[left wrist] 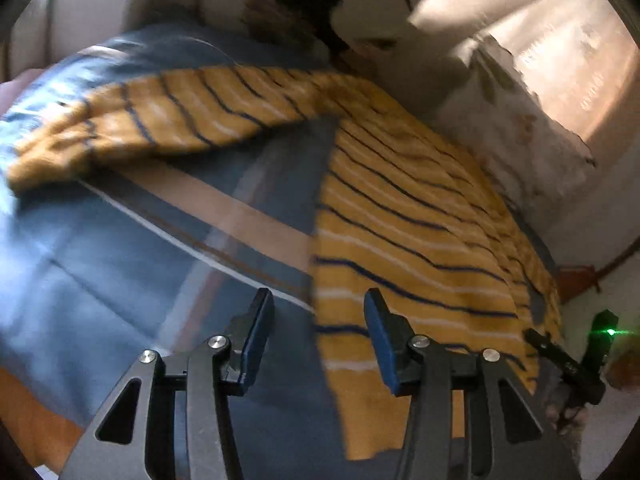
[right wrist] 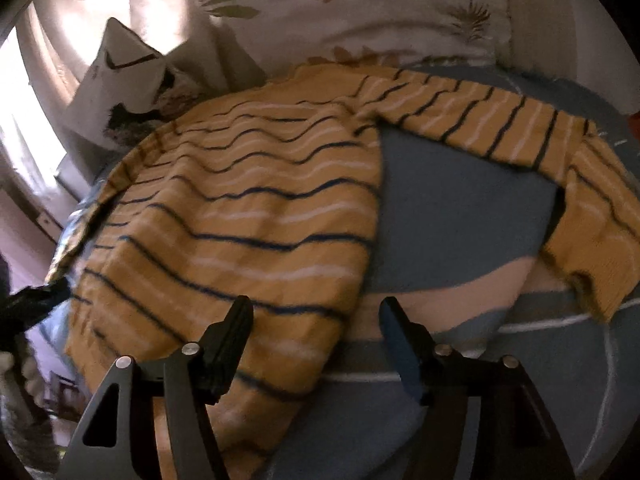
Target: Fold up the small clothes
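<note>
Right, the yellow striped sweater (left wrist: 404, 216) lies spread flat on the blue bedspread (left wrist: 120, 264), body down the middle and one sleeve (left wrist: 132, 120) flung out sideways across the cover. From the right wrist view the same sweater (right wrist: 240, 216) fills the centre, its sleeve (right wrist: 472, 120) stretching off to the right and bending down at the cuff, with bare blue bedspread (right wrist: 460, 216) showing in the gap between sleeve and body. The left gripper (left wrist: 318, 316) hovers over the sweater's side edge, jaws spread wide, nothing between them. The right gripper (right wrist: 316, 320) sits over the hem corner, jaws likewise parted and empty. A floral pillow (right wrist: 360, 12) rests beyond the sweater's top, touching or just beside the collar end; the blur makes it hard to tell which. At the far right of the left view, the other gripper shows small with a green light (left wrist: 610, 332) glowing.
</note>
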